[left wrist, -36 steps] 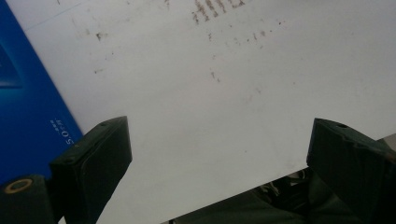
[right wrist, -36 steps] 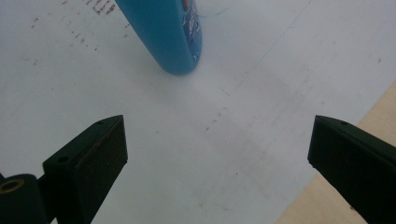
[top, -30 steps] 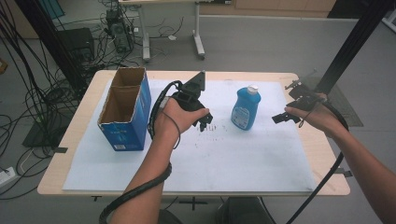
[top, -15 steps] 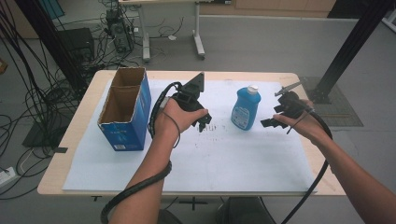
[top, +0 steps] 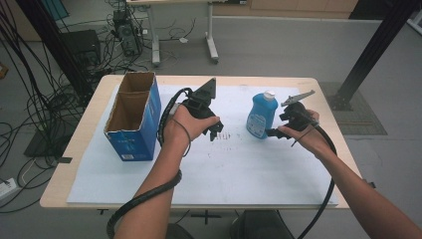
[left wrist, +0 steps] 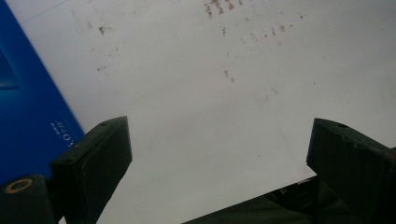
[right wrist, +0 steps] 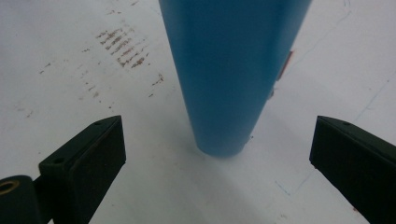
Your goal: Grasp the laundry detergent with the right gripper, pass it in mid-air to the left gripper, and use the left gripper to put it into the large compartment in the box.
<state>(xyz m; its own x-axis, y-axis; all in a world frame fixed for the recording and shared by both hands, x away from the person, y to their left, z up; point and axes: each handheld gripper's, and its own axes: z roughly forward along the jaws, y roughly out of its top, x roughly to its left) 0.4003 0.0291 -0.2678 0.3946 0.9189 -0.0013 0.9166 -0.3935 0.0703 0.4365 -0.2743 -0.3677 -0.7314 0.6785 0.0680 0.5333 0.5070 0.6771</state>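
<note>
Right gripper view has the blue bottle standing upright dead ahead, centred between wide-spread jaws but not touching. Right gripper is just beside it on the table; left gripper, also spread wide, hangs farther off.

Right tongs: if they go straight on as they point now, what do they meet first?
Most likely the blue bottle: it stands upright dead ahead, centred between the open jaws of the right tongs, not yet touched.

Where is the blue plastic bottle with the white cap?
In the high view the blue plastic bottle stands right of centre on the white sheet, beside the open right gripper.
</note>
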